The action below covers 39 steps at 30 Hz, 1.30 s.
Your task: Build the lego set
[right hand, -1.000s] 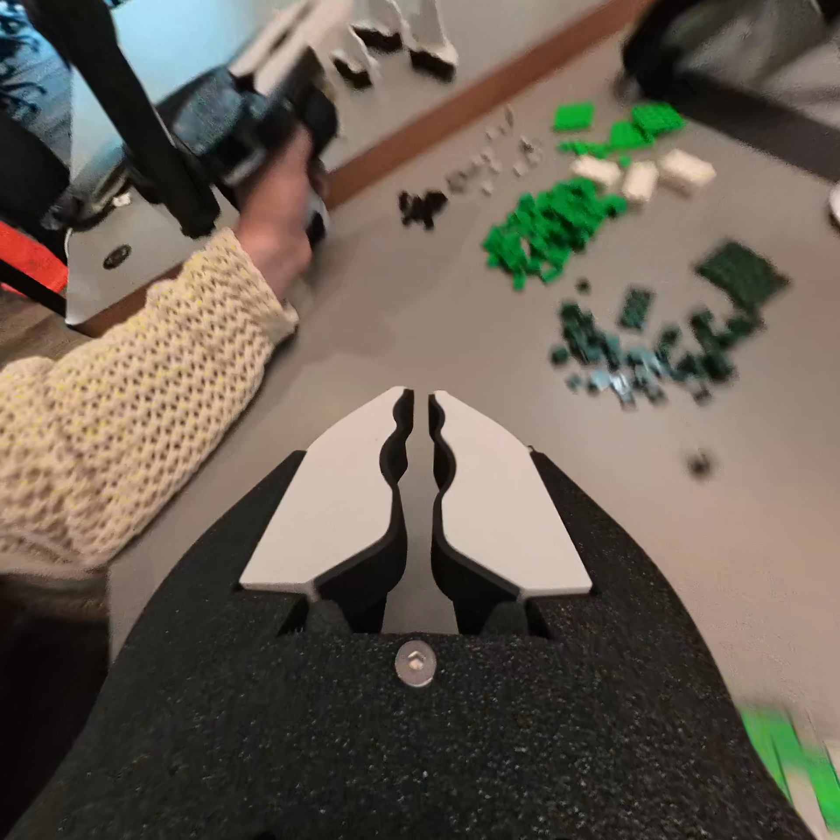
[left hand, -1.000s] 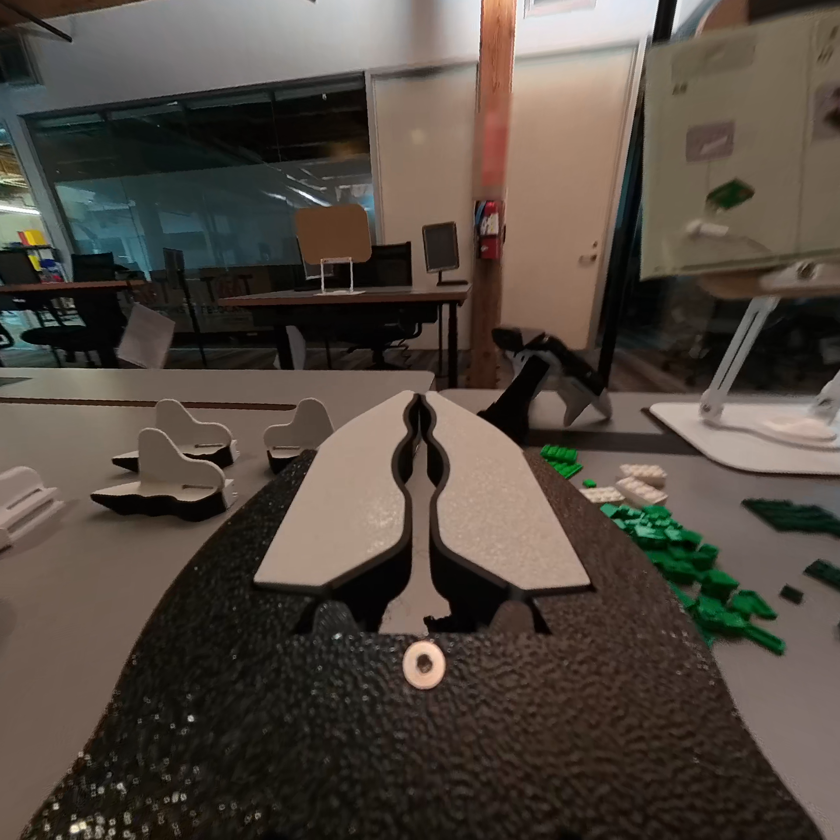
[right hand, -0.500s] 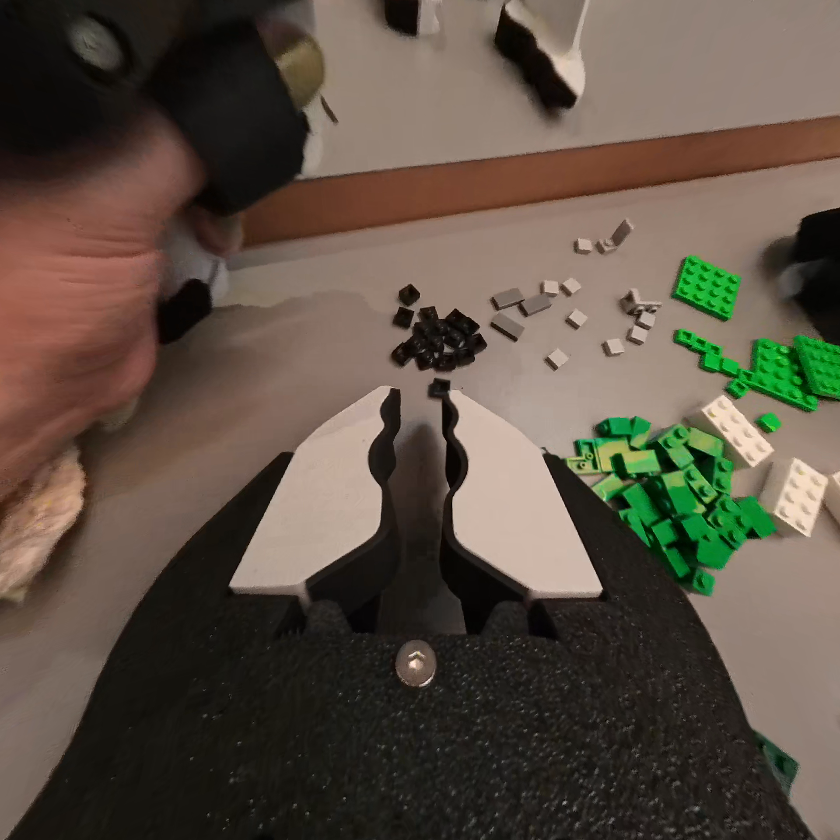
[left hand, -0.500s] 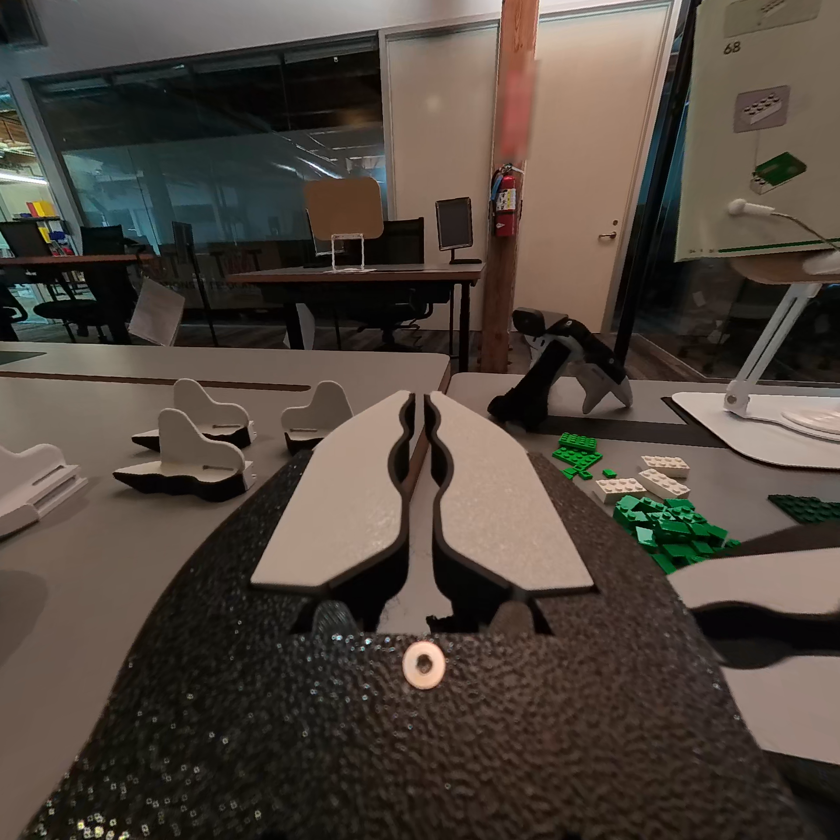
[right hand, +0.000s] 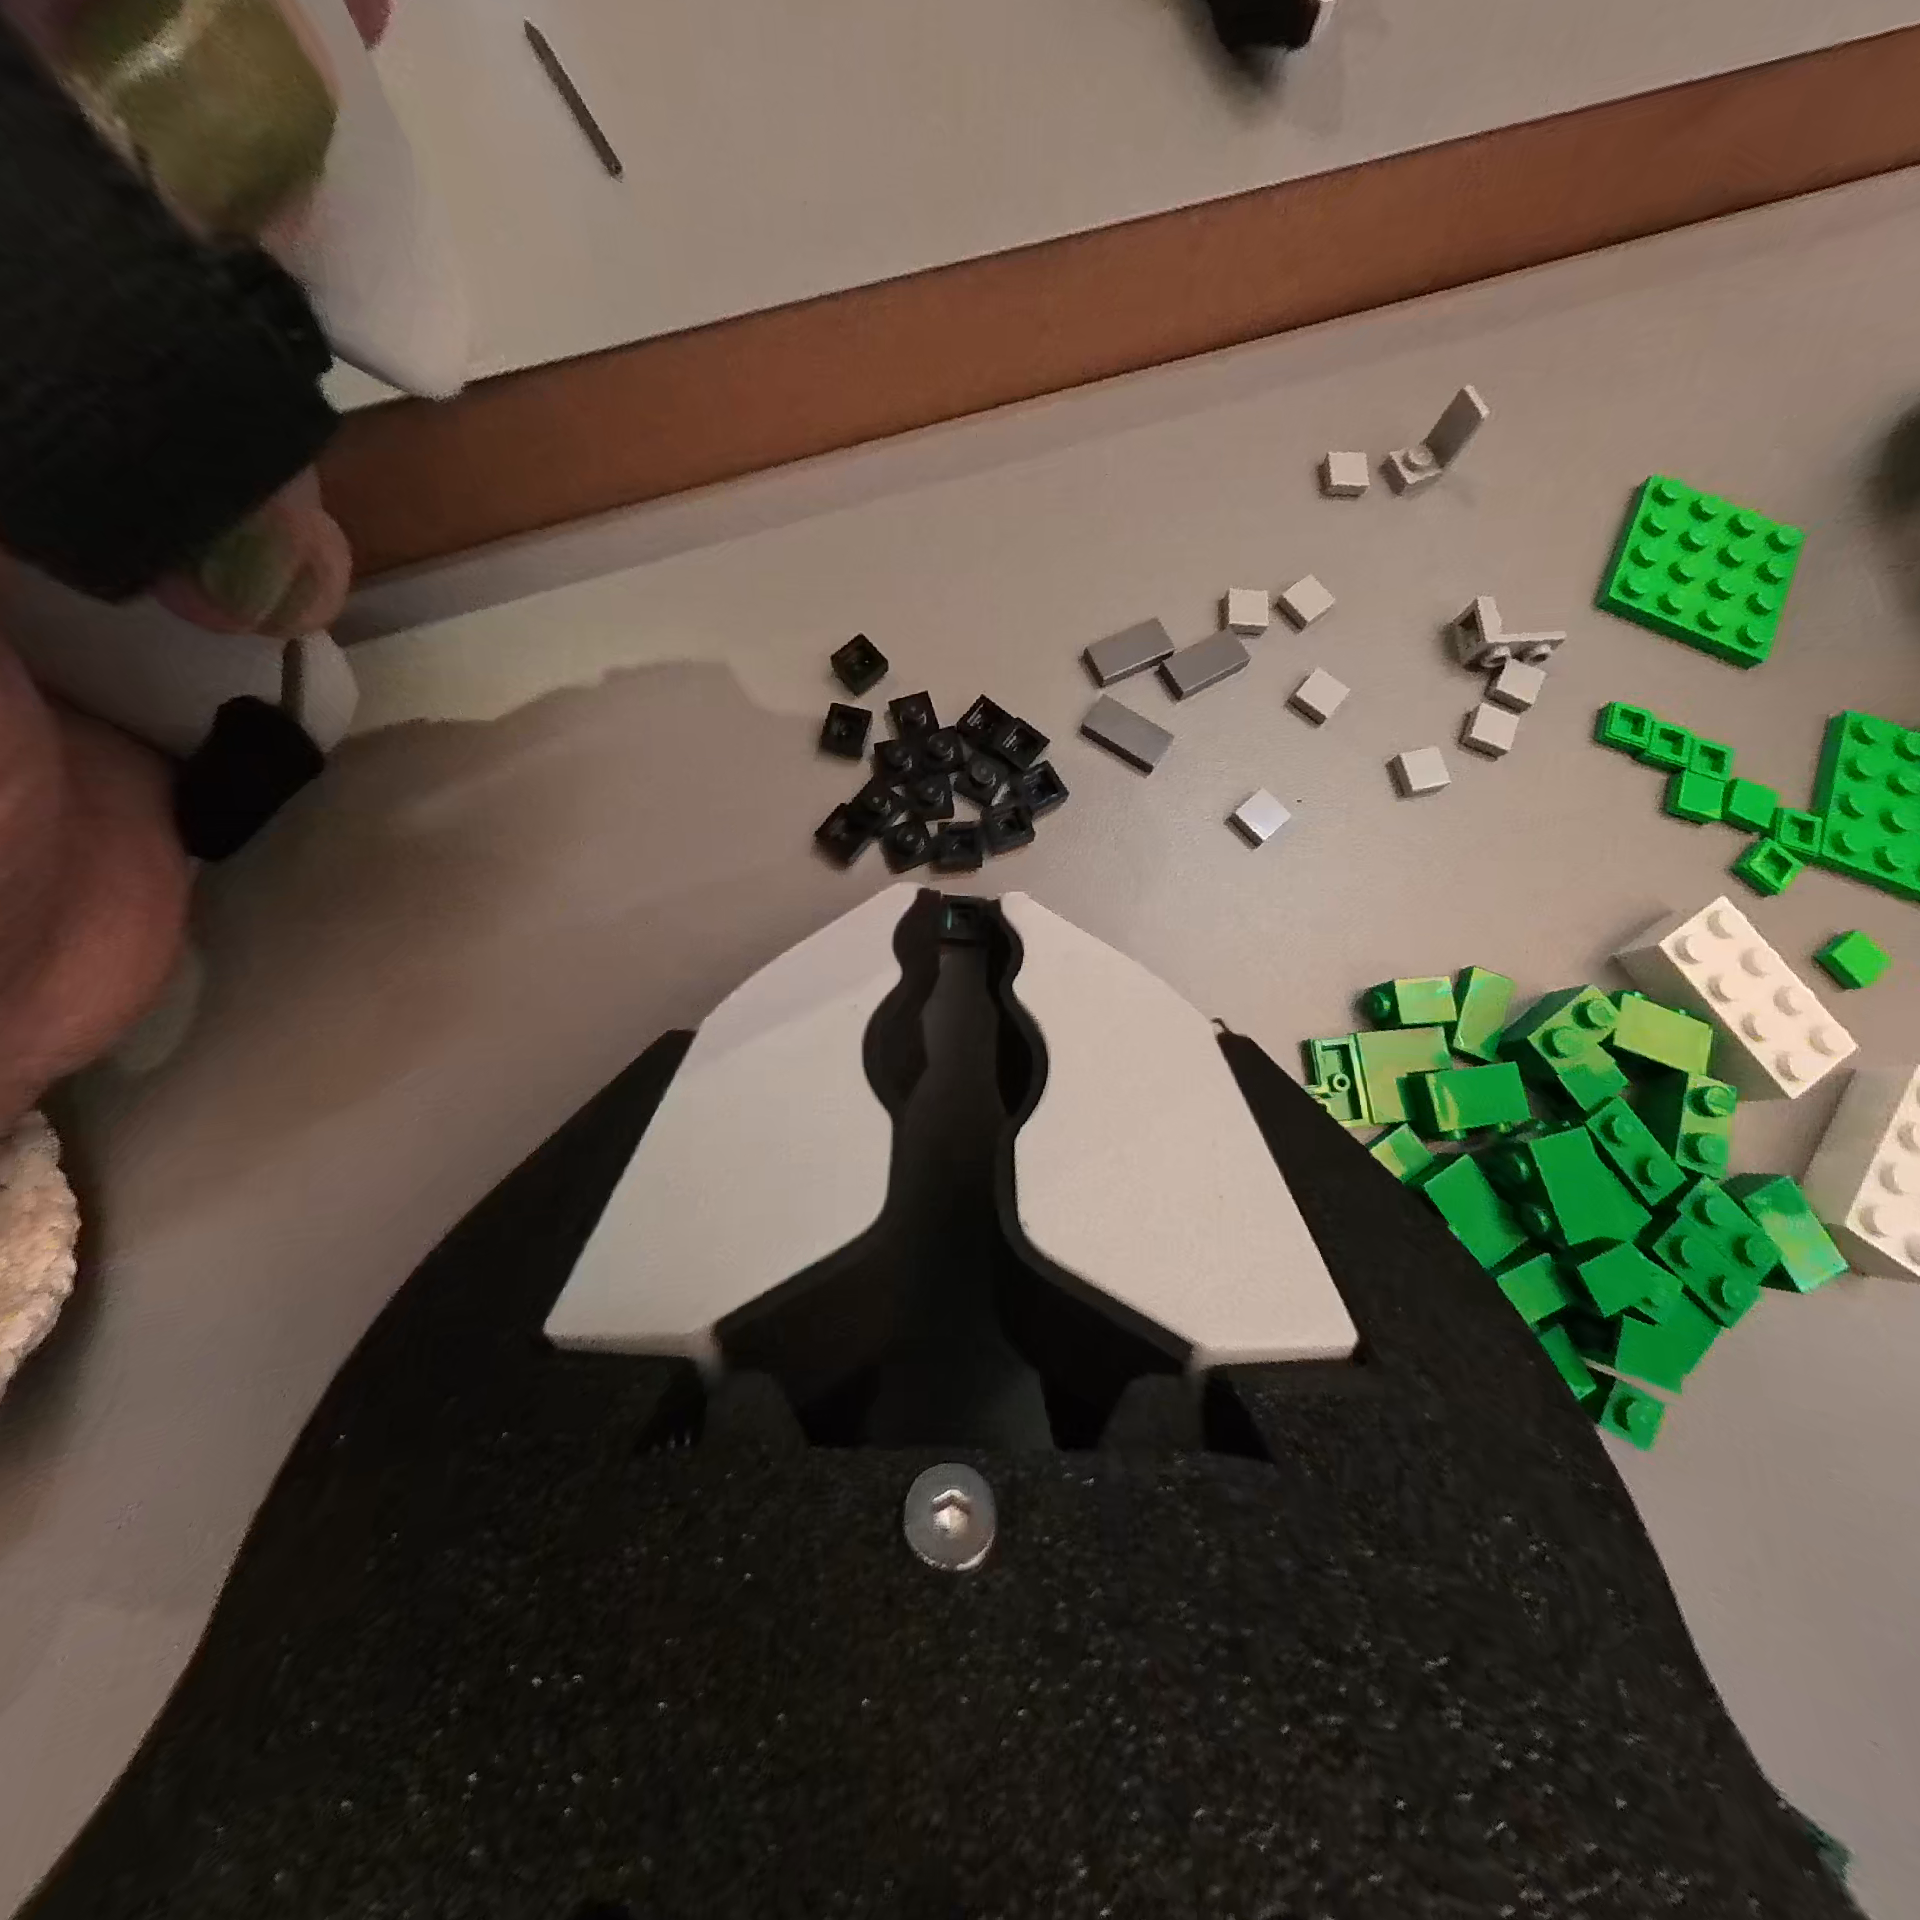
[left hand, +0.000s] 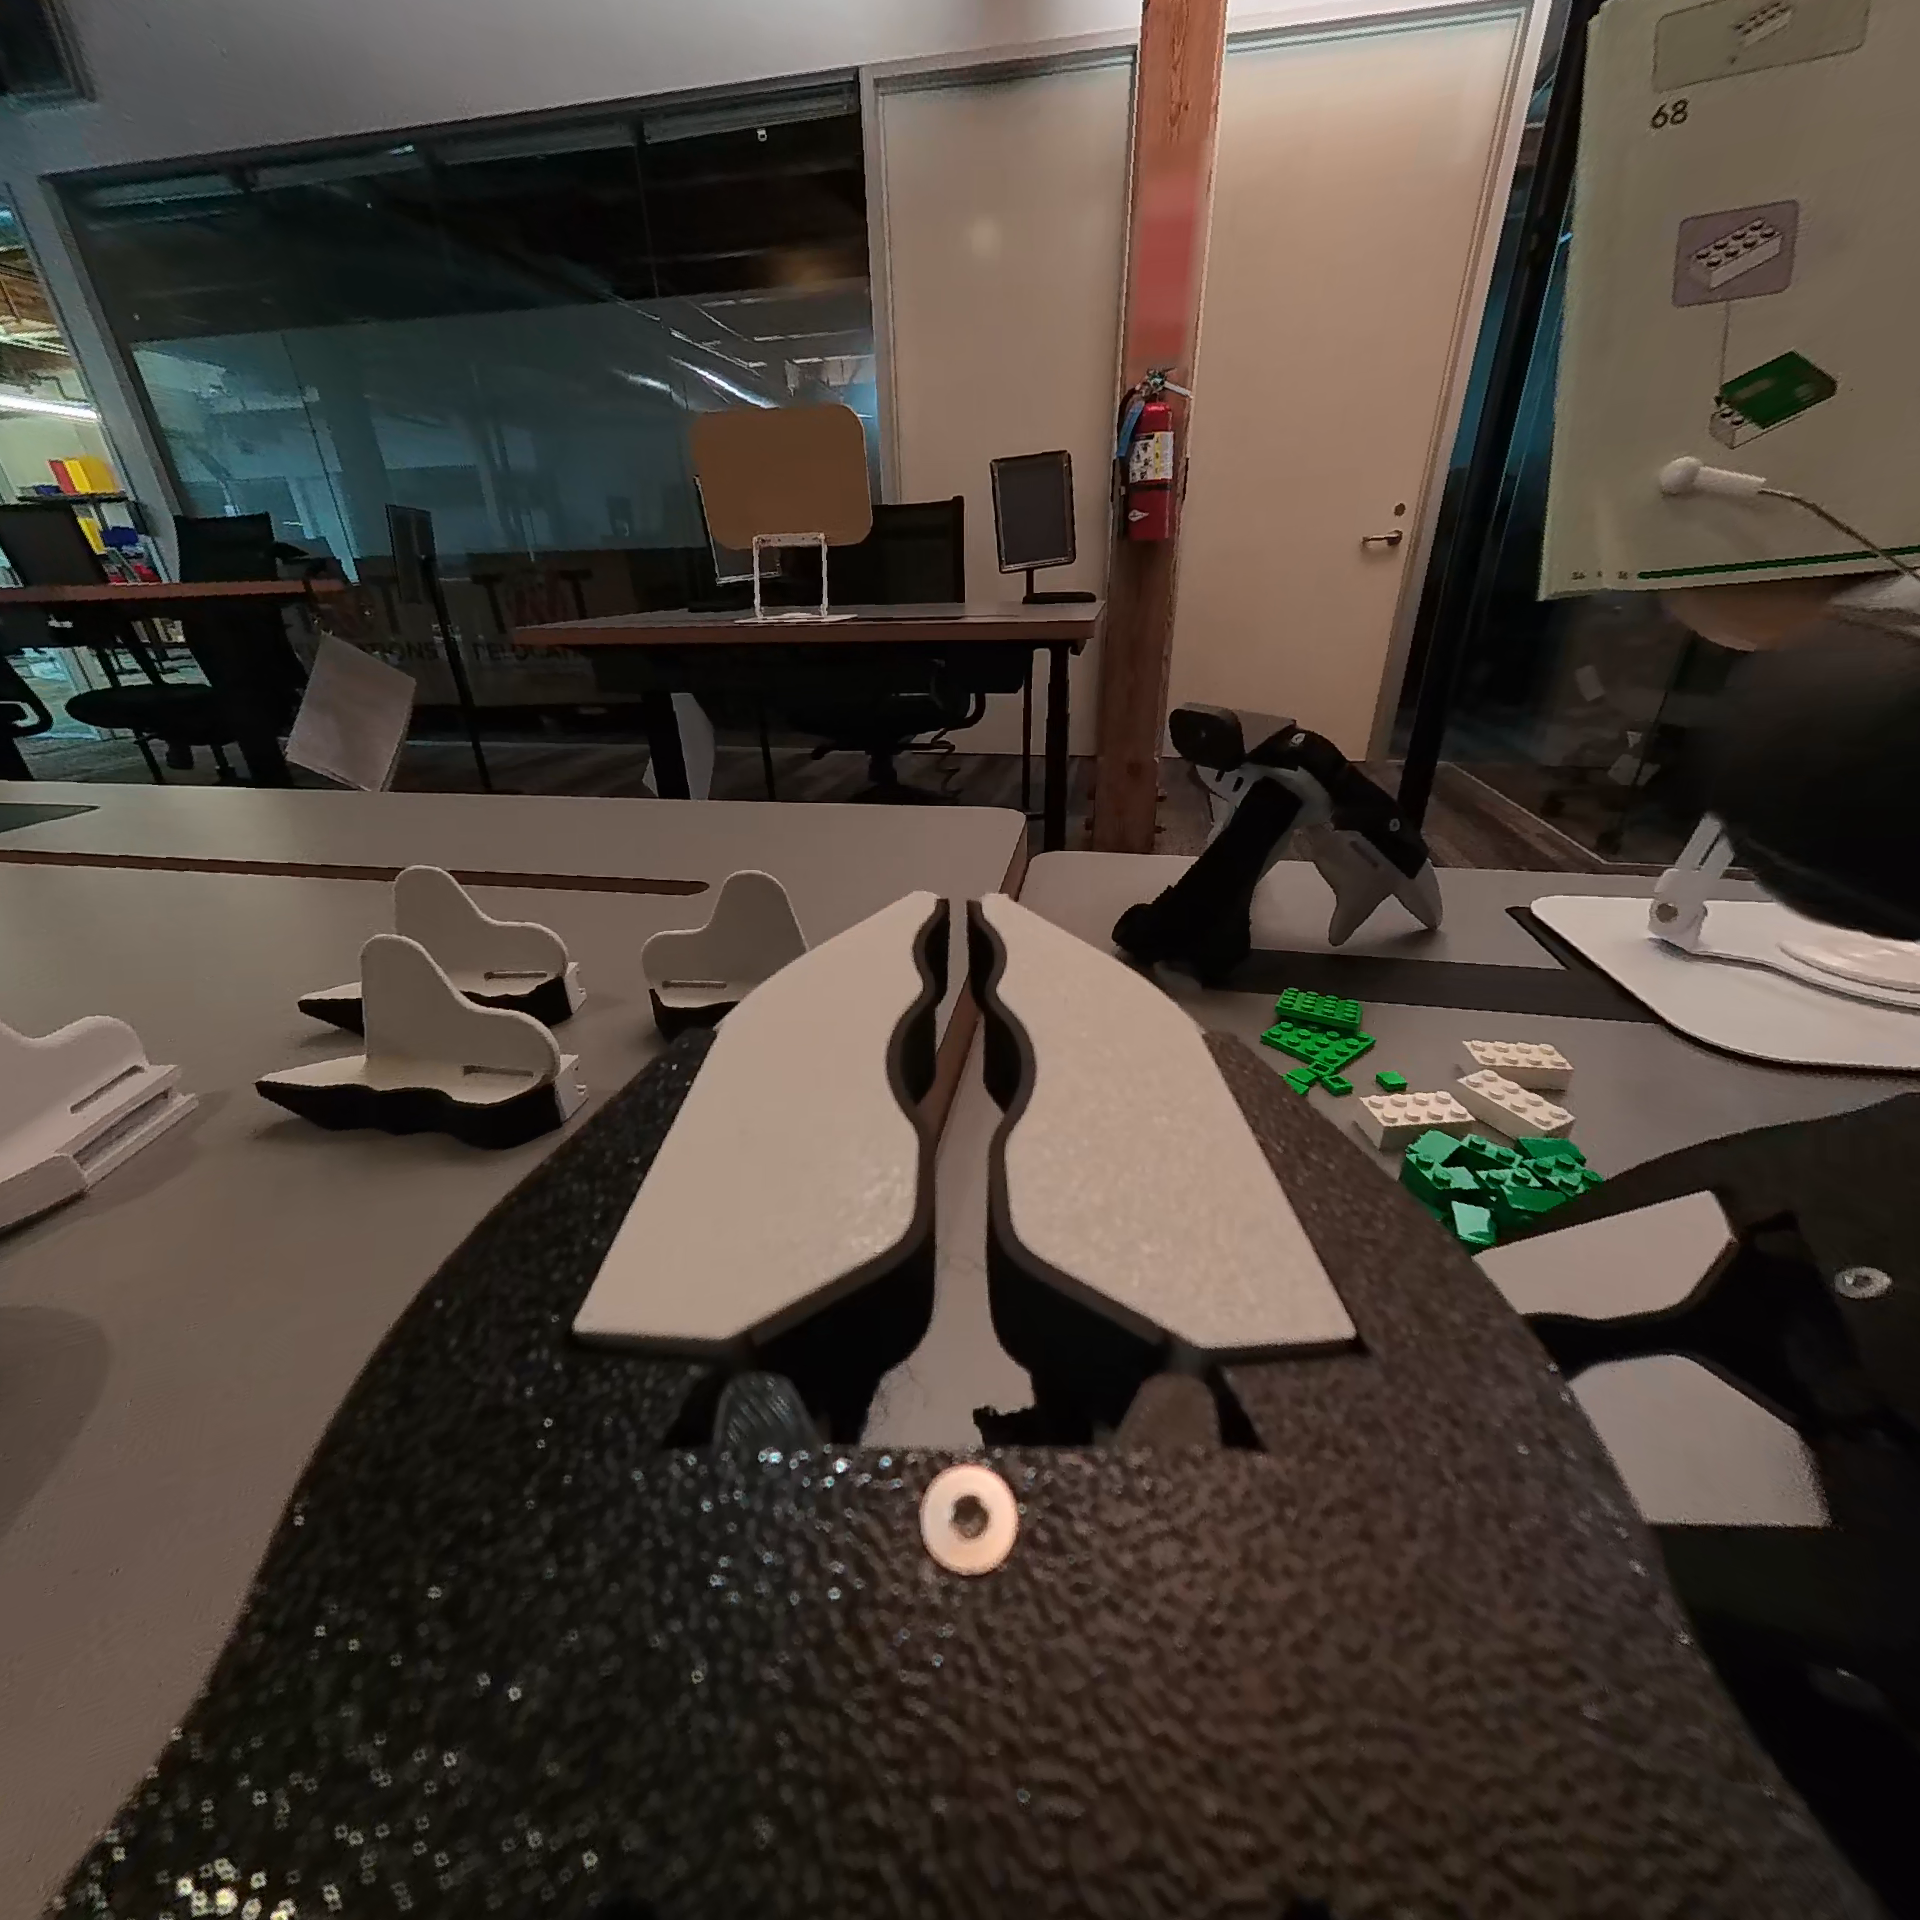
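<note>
Right tongs (right hand: 961, 914) pinch a black stud piece (right hand: 961, 920).
It is square, flat on the tabletop (right hand: 520, 1039), no long axis, just beside the black pile (right hand: 940, 784); tips gaped earlier. Left tongs (left hand: 958, 909) narrow, empty.

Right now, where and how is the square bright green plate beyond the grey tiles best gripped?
Take the square green plate by two opposite edges, coming straight down from above. It lies flat, studs up, thin, with nothing touching its edges, so fingers can straddle it. The right gripper is shut on a small black piece, so probably free it first.
</note>
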### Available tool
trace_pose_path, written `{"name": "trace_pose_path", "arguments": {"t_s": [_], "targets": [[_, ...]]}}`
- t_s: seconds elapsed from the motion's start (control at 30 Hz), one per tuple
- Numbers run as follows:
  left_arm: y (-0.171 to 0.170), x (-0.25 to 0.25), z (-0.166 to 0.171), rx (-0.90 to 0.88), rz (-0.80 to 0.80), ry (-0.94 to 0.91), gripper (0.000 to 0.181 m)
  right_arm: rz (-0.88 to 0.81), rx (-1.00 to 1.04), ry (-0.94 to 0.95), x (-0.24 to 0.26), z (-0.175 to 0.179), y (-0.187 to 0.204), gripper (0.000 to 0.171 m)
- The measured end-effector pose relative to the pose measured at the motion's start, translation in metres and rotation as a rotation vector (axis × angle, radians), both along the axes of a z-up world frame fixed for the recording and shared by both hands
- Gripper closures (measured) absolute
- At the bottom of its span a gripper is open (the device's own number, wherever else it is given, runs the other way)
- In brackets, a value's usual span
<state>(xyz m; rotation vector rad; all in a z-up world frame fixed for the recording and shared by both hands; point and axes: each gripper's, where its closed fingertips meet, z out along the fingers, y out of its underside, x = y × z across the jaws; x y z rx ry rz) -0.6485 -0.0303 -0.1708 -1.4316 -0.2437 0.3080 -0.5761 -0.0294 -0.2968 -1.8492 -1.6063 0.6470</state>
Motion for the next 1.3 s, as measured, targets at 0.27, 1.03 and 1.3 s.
{"name": "trace_pose_path", "arguments": {"t_s": [0.27,1.03,1.3], "targets": [[0.002,0.002,-0.001,-0.008,-0.008,0.007,0.179,-0.006,0.006,0.024,0.007,0.007,-0.004,0.163],[0.019,0.047,-0.005,-0.065,-0.242,0.055,0.167,-0.117,0.266,0.218,0.241,0.088,-0.048,0.163],[0.004,0.092,-0.017,-0.152,-0.396,0.026,0.159,-0.106,0.212,0.155,0.315,0.078,-0.062,0.164]]}}
